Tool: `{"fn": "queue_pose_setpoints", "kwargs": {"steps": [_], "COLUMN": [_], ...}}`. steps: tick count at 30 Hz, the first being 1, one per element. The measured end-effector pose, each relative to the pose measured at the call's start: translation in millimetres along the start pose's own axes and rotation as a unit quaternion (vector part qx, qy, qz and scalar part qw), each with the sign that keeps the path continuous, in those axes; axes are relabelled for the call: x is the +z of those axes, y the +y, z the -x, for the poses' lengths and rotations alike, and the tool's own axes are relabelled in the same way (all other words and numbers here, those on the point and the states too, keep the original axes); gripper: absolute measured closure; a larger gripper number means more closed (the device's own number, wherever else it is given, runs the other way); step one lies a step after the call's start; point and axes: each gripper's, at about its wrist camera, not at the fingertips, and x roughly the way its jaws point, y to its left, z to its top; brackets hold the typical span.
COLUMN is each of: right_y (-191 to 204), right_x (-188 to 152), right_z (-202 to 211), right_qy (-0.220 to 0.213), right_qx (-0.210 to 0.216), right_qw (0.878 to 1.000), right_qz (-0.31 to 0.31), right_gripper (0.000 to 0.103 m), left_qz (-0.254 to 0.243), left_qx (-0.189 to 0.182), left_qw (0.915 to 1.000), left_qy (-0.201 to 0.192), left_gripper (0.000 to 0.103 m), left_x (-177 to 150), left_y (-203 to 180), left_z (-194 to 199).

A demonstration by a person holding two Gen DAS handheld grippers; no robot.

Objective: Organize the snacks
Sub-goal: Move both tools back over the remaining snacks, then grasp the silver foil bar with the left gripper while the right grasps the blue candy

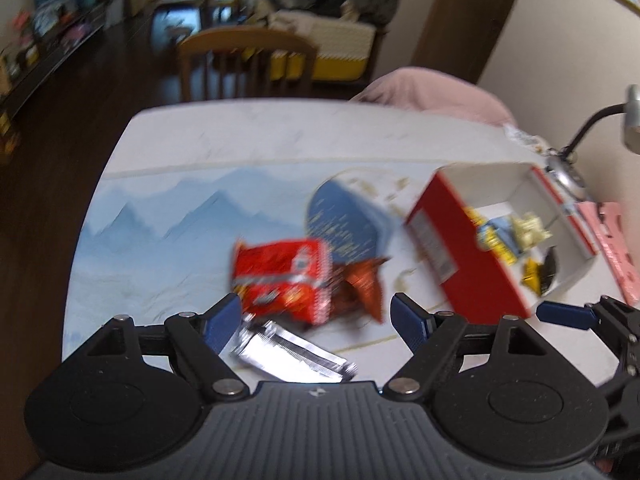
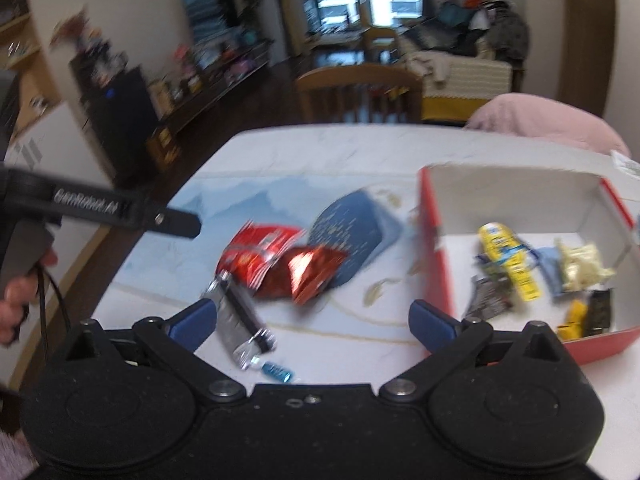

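Three loose snacks lie together on the table: a red packet (image 1: 280, 276) (image 2: 256, 256), a shiny red-brown foil packet (image 1: 362, 284) (image 2: 312, 274) and a silver packet (image 1: 288, 354) (image 2: 240, 320). My left gripper (image 1: 316, 316) hangs open just above them, its pads clear of all three. My right gripper (image 2: 312, 322) is open wide beside the silver packet, and a small blue wrapper (image 2: 276, 370) lies near its base. An open red box (image 1: 452, 256) (image 2: 434, 240) with a white inside stands to the right and holds several small snacks.
The white table (image 1: 240, 140) carries a blue mountain-print mat with a dark blue speckled patch (image 1: 344, 220). A wooden chair (image 1: 244, 64) and a pink cushion (image 1: 432, 92) stand behind the table. A desk lamp (image 1: 592, 120) and a pink book (image 1: 612, 248) sit at the right.
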Motion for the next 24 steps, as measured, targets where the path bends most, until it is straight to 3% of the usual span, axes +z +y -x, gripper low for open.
{"fn": "queue_pose_setpoints", "kwargs": {"steps": [10, 18, 24], "right_y": [13.8, 22.7, 32.2], "right_x": [-16.9, -23.0, -26.7], "right_z": [-45.8, -73.8, -95.5], "right_qy": [0.088, 0.135, 0.152], "right_qx": [0.039, 0.069, 0.062], "right_qw": [0.993, 0.978, 0.965], "right_qz": [0.068, 0.145, 0.206], "right_gripper": [0.005, 0.018, 0.022], "left_qz": [0.084, 0.130, 0.149], "left_qx": [0.024, 0.064, 0.079], "left_qw": [0.9940, 0.9838, 0.9779], "left_qy": [0.066, 0.105, 0.124], "left_gripper": [0.022, 0.022, 0.022], "left_x": [-22.9, -33.7, -33.4], "left_y": [26.7, 24.6, 16.7], "left_z": [-46.2, -86.5, -106.0]}}
